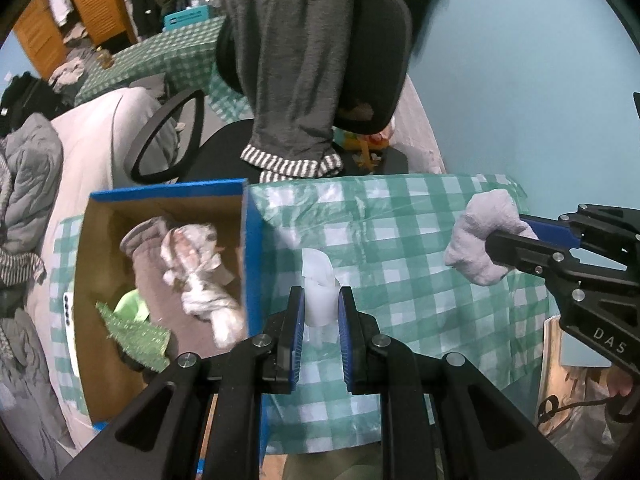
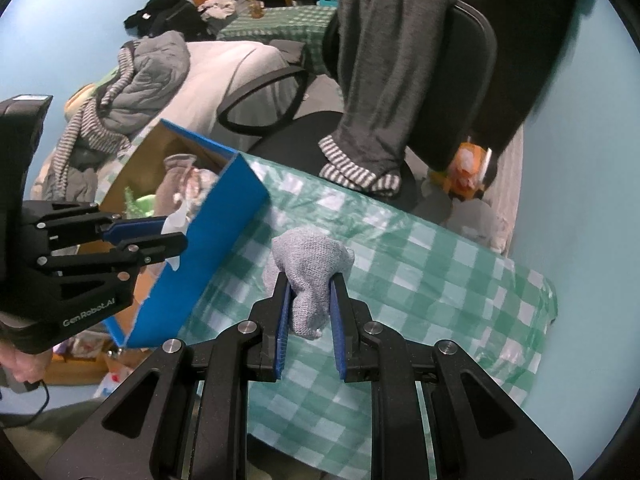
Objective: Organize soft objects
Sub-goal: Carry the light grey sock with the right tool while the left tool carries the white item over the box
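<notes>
Green-checked tablecloth (image 1: 400, 240) (blue box (image 1: 252, 248) alongside), left claw (image 1: 320, 304) clamping white cloth (image 1: 318, 280), right claw (image 2: 310, 296) clamping grey cloth (image 2: 312, 264)

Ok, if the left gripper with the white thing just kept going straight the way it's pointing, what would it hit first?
Probably the checked tablecloth, just right of the blue box wall. The left gripper points steeply down at it, shut on the white soft item. Depth is unclear, so the box edge could be grazed.

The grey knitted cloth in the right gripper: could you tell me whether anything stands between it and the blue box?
Nothing visible does. The grey knitted cloth hangs over bare checked tablecloth, and the blue box is open-topped; only its near wall must be cleared.
</notes>
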Motion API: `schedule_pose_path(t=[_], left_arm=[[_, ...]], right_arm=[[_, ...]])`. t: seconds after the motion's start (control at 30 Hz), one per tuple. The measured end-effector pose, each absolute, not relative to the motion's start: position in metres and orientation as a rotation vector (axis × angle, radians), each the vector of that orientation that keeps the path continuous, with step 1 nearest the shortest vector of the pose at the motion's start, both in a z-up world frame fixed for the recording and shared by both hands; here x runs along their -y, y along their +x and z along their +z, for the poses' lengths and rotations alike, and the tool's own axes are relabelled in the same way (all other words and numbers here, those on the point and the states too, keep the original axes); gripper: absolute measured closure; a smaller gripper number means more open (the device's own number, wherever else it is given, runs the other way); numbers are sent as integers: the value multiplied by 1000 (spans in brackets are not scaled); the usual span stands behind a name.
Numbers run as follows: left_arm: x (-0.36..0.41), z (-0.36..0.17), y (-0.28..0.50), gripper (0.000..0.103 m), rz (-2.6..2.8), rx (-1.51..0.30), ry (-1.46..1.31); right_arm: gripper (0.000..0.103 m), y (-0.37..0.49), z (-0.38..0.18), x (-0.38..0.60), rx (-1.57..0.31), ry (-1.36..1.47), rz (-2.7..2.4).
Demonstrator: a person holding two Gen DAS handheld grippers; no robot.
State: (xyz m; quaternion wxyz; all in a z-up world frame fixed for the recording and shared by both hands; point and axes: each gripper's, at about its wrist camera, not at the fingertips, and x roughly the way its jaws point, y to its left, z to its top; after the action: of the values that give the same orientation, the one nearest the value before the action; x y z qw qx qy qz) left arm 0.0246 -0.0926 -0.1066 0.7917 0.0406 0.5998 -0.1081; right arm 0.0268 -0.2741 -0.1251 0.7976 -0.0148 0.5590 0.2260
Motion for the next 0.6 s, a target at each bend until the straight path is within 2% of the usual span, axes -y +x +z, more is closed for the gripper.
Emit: schedule_pose_path(t=[0.6], left_arm=[[-8, -99, -2, 87, -98, -1293, -8]], right_arm=[[86, 24, -103, 177, -1164, -110, 647]])
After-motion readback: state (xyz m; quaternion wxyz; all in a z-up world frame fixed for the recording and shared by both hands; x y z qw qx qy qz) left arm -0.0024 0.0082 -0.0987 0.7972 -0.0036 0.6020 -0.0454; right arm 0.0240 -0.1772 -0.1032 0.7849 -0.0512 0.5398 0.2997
